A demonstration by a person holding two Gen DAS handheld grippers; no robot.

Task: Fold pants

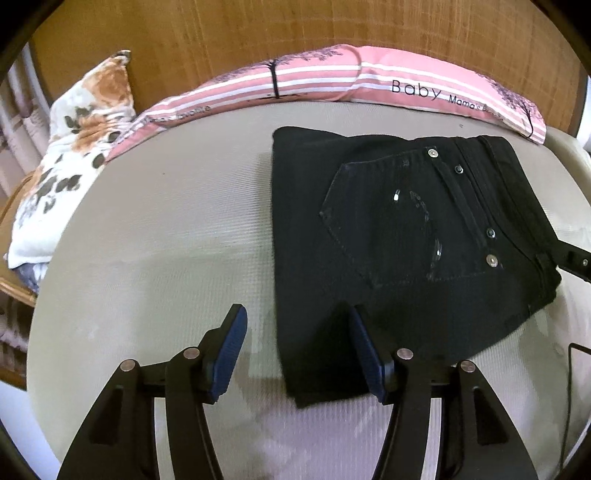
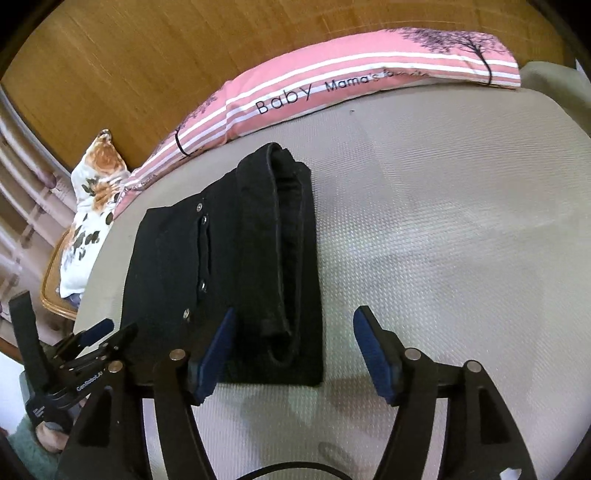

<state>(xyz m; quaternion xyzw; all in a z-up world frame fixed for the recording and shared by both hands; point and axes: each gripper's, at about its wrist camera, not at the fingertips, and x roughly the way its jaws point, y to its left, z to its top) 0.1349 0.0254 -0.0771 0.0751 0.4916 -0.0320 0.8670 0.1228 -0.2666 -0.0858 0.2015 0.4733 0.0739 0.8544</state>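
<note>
The black pants point(image 1: 406, 236) lie folded into a compact stack on the beige mattress point(image 1: 166, 221), back pocket with metal rivets facing up. In the right wrist view the pants point(image 2: 236, 266) show their folded waistband edge. My left gripper point(image 1: 297, 354) is open and empty, its jaws straddling the near left corner of the pants. My right gripper point(image 2: 291, 354) is open and empty, its jaws straddling the near right corner of the stack. The left gripper also shows in the right wrist view point(image 2: 96, 336) at the pants' left side.
A pink striped pillow point(image 1: 351, 81) printed "Baby" lies along the wooden headboard point(image 1: 295, 29). A floral pillow point(image 1: 74, 155) sits at the mattress's left edge. A thin black cable point(image 1: 569, 369) lies at the near right. The mattress point(image 2: 461, 221) extends right of the pants.
</note>
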